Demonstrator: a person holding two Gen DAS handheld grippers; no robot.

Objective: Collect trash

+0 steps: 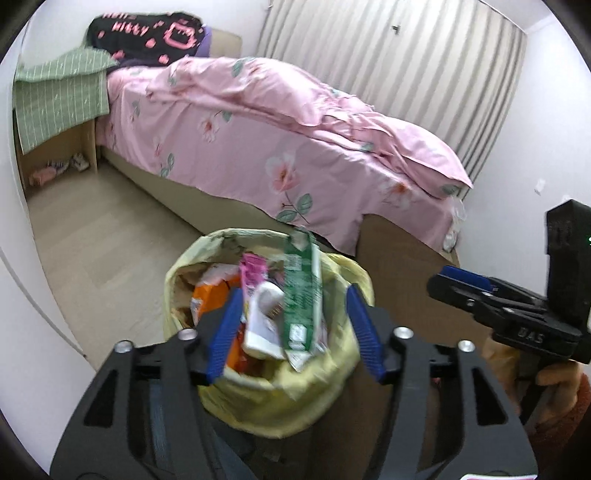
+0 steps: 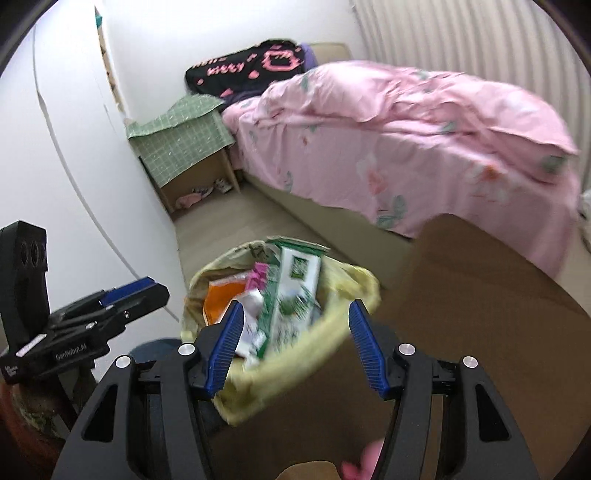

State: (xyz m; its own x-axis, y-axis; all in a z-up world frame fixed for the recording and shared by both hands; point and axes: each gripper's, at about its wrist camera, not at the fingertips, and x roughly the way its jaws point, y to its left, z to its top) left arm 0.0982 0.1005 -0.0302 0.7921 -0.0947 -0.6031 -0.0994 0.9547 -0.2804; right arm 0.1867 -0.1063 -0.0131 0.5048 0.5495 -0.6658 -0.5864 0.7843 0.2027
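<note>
1. Counted, left to right: 1 nightstand (image 1: pixel 55 147) under a green checked cloth (image 1: pixel 59 99), 1 bed (image 1: pixel 258 147) with a pink floral duvet, 1 black-and-pink pillow (image 1: pixel 147 33) at its head, 1 yellow trash bag (image 1: pixel 266 398), 1 brown tabletop (image 1: pixel 399 258), 2 claws.
2. Inside the trash bag, sitting at the tabletop's left edge: 1 tall green carton (image 1: pixel 301 291), 1 white tube (image 1: pixel 264 321), 1 pink wrapper (image 1: pixel 253 269), 1 orange packet (image 1: pixel 210 295), all poking above the rim.
3. Left claw (image 1: pixel 291 332): blue pads spread wide on either side of the bag mouth, pressing on nothing, empty.
4. Right claw (image 2: pixel 293 343): likewise wide open above the same bag, gripping nothing; seen from the left wrist view as a black body at far right (image 1: pixel 458 284), a hand (image 1: pixel 557 380) beneath it.
5. Open room: a strip of pale floor (image 1: pixel 110 240) between the white wall at left and the bed base, running back to the nightstand.
6. Edges: the tabletop's rounded edge curves just short of the bed's foot.
7. Around: small pink and white items (image 1: pixel 55 171) on the floor under the nightstand, too blurred to identify; striped curtain (image 1: pixel 388 55) behind the bed.
8. In the way: the bed fills the right side beyond the bag.
</note>
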